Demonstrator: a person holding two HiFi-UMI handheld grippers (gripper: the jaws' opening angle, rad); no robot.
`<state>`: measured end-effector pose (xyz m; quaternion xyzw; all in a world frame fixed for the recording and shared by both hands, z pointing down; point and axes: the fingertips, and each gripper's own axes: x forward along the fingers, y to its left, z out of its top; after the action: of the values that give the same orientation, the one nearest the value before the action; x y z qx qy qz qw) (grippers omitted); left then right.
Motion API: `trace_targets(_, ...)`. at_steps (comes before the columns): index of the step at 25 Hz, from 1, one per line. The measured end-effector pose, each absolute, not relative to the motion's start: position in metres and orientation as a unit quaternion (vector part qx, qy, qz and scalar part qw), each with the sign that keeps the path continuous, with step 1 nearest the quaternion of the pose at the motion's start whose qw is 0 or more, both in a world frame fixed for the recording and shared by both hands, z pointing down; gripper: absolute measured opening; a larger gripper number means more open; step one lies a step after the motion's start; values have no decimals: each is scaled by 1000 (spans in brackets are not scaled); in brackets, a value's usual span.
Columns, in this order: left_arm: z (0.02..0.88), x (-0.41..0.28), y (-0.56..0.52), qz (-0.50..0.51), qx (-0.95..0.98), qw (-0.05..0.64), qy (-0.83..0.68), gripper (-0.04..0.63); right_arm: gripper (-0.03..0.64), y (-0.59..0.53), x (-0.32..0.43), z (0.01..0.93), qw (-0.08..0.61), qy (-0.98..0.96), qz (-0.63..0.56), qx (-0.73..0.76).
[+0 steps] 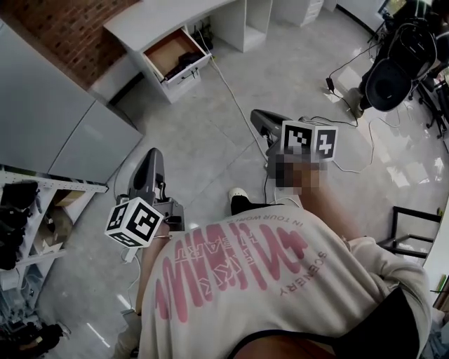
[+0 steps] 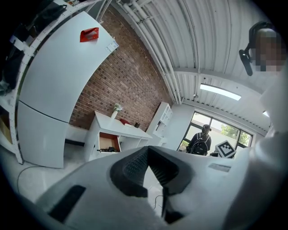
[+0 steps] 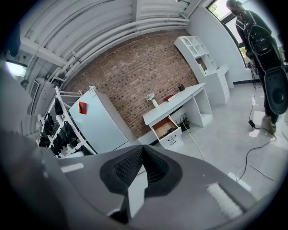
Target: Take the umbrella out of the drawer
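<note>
A white desk point(image 1: 165, 17) stands far ahead by the brick wall, and its drawer point(image 1: 175, 56) is pulled open. Something dark lies inside, likely the umbrella point(image 1: 185, 62); it is too small to make out. Both gripper views also show the open drawer point(image 2: 108, 143) point(image 3: 167, 128) far off. My left gripper point(image 1: 153, 157) point(image 2: 148, 148) and right gripper point(image 1: 257, 116) point(image 3: 143, 148) are held over the floor, well short of the desk. Both point toward it. Each has its jaws shut, tips together, with nothing between them.
A white fridge point(image 1: 49, 112) stands at the left, with a shelf rack of shoes point(image 1: 24, 217) beside it. Cables point(image 1: 235, 95) run across the tiled floor. An office chair point(image 1: 393, 77) and a person with a backpack point(image 2: 199, 143) are at the right.
</note>
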<state>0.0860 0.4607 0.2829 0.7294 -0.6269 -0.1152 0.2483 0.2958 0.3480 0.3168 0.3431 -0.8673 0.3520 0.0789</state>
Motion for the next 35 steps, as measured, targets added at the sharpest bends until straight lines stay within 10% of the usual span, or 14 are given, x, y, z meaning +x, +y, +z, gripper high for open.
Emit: trace_targets(35,363,57,268,-78,703,309,-636,8,12,159,266,416,123,-830,431,333)
